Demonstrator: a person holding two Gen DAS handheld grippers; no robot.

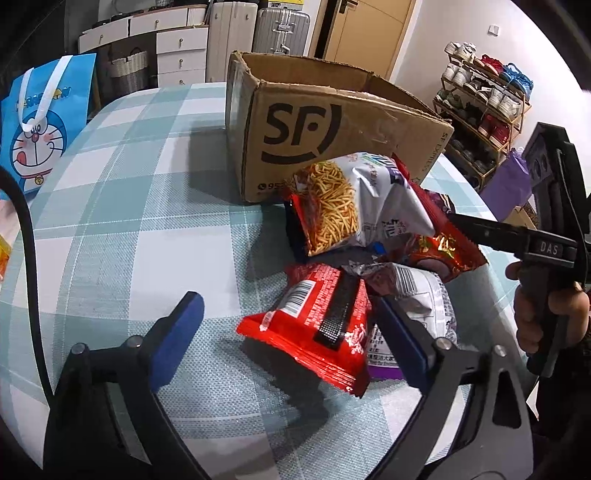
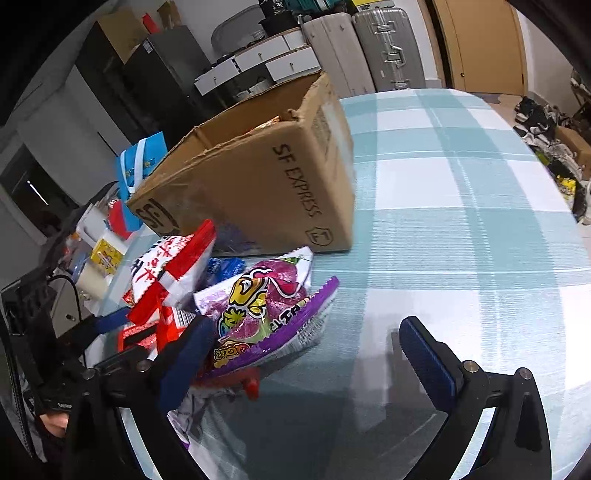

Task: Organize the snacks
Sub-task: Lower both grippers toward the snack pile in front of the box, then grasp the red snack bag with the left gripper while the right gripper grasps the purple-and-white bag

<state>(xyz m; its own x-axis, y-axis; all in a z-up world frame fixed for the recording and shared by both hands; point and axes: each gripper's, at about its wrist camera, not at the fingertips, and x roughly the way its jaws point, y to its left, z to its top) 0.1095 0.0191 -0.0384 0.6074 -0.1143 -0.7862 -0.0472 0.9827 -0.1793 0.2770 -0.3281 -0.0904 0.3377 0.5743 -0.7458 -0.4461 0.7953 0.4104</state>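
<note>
- My left gripper (image 1: 291,328) is spread wide, low over the checked tablecloth (image 1: 110,221); nothing is held between the blue pads (image 1: 177,332).
- A red packet (image 1: 314,328), barcode side up, lies between my left fingers, its near corner over the cloth. The right-hand pad sits against a white and purple packet (image 1: 424,302) just beside it.
- Behind these, a white bag of fried noodle sticks (image 1: 354,203) leans on a red wrapper (image 1: 443,247), both near the front of the cardboard box (image 1: 332,122).
- The box stands open-topped on the cloth, black logo facing me.
- My right gripper (image 2: 306,350) is also spread wide and holds nothing. Its left pad is at the edge of the snack pile; the right pad (image 2: 424,354) is over bare cloth.
- In the right wrist view, a purple packet (image 2: 266,317) lies on top of the pile, a red and white bag (image 2: 173,266) propped behind it, the box (image 2: 266,177) just beyond.
- A blue cartoon gift bag (image 1: 40,125) stands at the far left edge of the table, well apart from the pile.
- Suitcases (image 1: 258,33) and a shoe rack (image 1: 480,103) stand in the room behind.
</note>
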